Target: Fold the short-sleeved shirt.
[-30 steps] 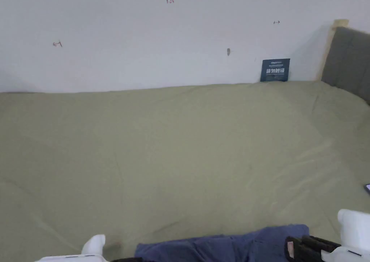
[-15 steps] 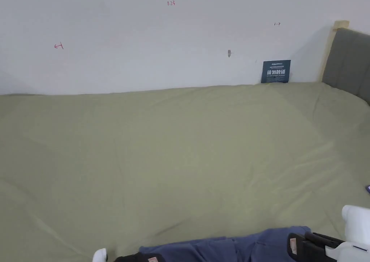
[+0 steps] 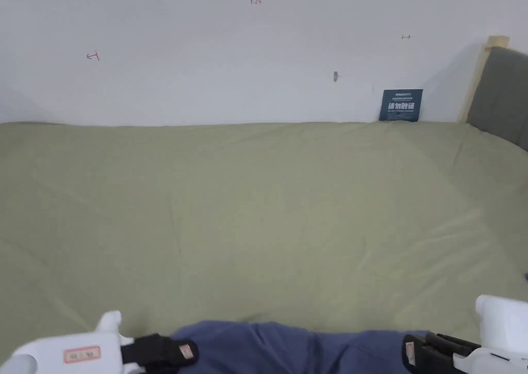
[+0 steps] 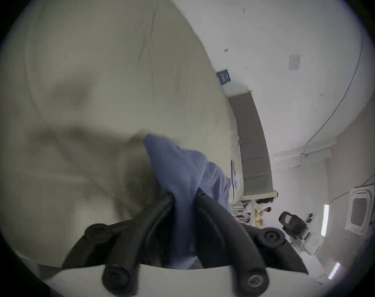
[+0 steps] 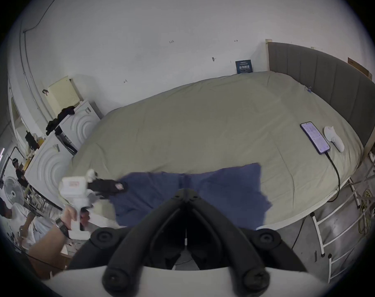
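The blue shirt (image 3: 289, 346) lies at the near edge of the bed (image 3: 258, 205), stretched sideways between the two tongs and partly hanging over the bed's edge, with its far hem resting on the olive sheet. It looks thin, soft and light: it sags and creases between the holds, so it will likely drape and bunch wherever it is unsupported, and slide easily over the smooth sheet. Best held at corners or seams, such as shoulders or hem corners, where doubled cloth gives the jaws more to bite, and kept taut between both holds so that it spreads flat.

The left gripper (image 4: 183, 196) is at the shirt's left end, its jaws closed on a bunched fold of the blue cloth that rises between them. The right gripper (image 5: 185, 191) is at the shirt's other end; its jaws meet at the tips over the cloth, but whether fabric is caught between them I cannot tell.

To the right of the shirt, farther up the bed, a phone (image 5: 315, 139) on a cable lies next to a small white object (image 5: 333, 138), near the grey headboard (image 5: 324, 78). Beyond the shirt, a small dark sign (image 3: 401, 104) stands against the white wall (image 3: 206, 55).
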The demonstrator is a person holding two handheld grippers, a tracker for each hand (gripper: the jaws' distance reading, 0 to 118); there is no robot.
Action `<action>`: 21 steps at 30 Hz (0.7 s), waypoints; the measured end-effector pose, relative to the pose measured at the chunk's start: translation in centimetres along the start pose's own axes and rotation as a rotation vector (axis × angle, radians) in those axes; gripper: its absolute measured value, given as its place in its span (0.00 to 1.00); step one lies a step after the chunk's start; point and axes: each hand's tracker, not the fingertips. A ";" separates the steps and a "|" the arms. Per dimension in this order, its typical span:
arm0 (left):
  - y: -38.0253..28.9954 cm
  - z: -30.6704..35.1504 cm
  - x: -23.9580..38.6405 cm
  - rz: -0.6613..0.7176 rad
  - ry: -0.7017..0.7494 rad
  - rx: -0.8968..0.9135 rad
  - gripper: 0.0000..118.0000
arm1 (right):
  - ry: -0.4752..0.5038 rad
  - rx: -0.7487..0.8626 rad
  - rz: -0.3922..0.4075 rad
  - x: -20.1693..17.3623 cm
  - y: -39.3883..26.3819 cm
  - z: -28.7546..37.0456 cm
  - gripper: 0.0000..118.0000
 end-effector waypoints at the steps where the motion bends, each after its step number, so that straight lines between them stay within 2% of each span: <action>1: 1.0 1.8 0.2 -0.008 0.020 0.020 0.08 | -0.001 0.003 0.002 -0.1 0.0 -0.1 0.02; 3: 3.1 5.4 0.7 -0.055 0.070 0.039 0.08 | 0.003 0.004 -0.001 -0.2 0.2 -0.5 0.02; 8: 5.3 13.2 4.6 -0.160 0.340 0.118 0.08 | 0.023 -0.010 0.009 -1.1 0.4 -1.7 0.02; 11: 5.0 15.1 7.2 -0.234 0.533 0.156 0.08 | 0.030 -0.023 0.022 -1.8 0.3 -2.3 0.02; 13: 4.2 14.7 9.0 -0.297 0.584 0.188 0.08 | 0.041 -0.035 0.029 -2.1 0.1 -2.6 0.02; 16: 2.4 11.0 10.6 -0.335 0.573 0.146 0.08 | 0.053 -0.048 0.029 -2.2 -0.2 -3.0 0.02; 21: -0.1 1.7 12.2 -0.348 0.456 -0.030 0.08 | 0.066 -0.065 0.001 -1.7 -0.9 -2.7 0.02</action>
